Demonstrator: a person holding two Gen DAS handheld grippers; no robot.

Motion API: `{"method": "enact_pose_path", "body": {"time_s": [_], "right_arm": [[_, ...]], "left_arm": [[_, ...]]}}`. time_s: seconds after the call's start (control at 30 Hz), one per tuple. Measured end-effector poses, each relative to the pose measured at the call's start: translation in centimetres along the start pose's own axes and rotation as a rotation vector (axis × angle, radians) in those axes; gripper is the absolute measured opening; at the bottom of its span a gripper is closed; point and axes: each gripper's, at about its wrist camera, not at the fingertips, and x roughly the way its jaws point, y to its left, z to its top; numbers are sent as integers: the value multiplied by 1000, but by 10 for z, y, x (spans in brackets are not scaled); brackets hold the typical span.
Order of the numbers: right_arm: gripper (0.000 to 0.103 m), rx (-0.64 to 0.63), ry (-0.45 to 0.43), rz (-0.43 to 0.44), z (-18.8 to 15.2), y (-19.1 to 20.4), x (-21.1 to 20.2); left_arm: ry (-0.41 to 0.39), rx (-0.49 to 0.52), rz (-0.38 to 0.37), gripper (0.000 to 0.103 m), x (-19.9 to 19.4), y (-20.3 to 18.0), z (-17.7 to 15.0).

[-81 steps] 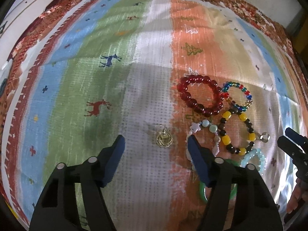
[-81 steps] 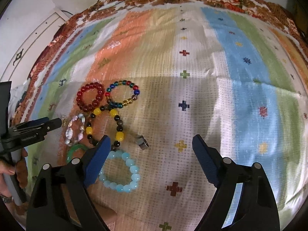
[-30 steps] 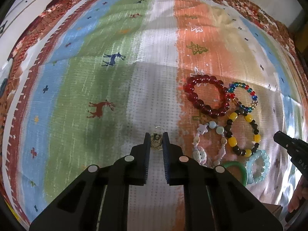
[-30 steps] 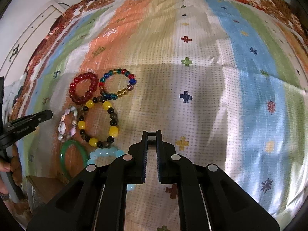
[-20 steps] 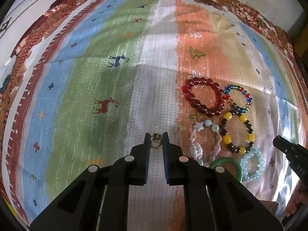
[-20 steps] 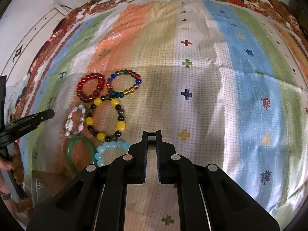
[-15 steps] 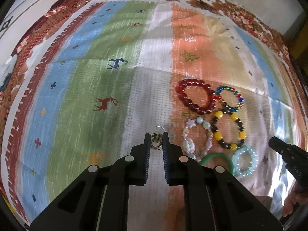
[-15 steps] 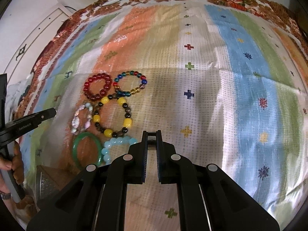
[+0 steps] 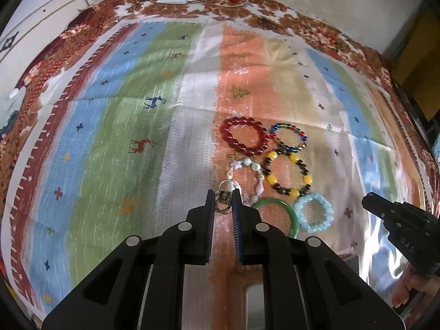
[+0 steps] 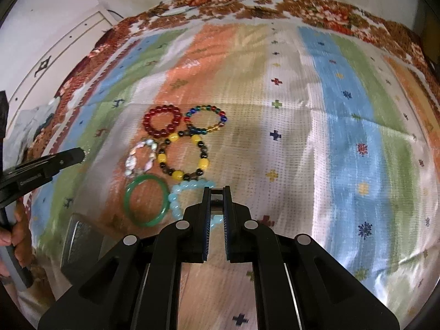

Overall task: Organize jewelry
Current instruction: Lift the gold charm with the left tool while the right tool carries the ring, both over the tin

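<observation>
Looking along the left hand-held gripper (image 9: 223, 199), we see its jaws nearly closed on a small gold-toned metal earring (image 9: 225, 200) of thin wire loops. A moment ago that earring lay on the cloth between wide-open jaws; now it is pinched and carried clear of the striped woven tablecloth (image 9: 115, 126) on the worktop, so we judge the pick done and the carry to wherever it belongs under way. Beyond it lie the dark red glossy bead bracelet (image 9: 244, 137), the multicoloured small glass-bead bracelet (image 9: 288, 137), the yellow-and-brown chunky bead bracelet (image 9: 286, 175), the pale shell-and-pearl bracelet (image 9: 249, 178), the smooth green jade-like bangle (image 9: 286, 211) and the pale blue translucent bead bracelet (image 9: 315, 213), grouped close together, some touching. The other gripper's black tip shows at the right edge. From the right wrist view, the right hand-held gripper (image 10: 216, 202) is likewise almost closed, on a small silvery metal ring (image 10: 216, 203) seen dimly between the pads; earlier that ring sat on the cloth beside the yellow-and-brown bracelet, and it is gone from there now. The bracelets have not moved from their cluster. A dull grey metal box (image 10: 79, 243), blurred, shows at the cloth's near left edge; we cannot tell whether it is the destination.
</observation>
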Motion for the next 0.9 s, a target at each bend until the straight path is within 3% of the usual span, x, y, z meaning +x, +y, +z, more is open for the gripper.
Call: {"method": "enact_pose_path", "body": {"time_s": [0.4, 0.9], "right_arm": [[9, -78, -45, 19, -31, 28, -31], [9, -161, -45, 75, -65, 62, -43]], "left_arm": [[-56, 62, -41, 12, -39, -18, -47], [-76, 109, -71, 12, -58, -31, -80]]}}
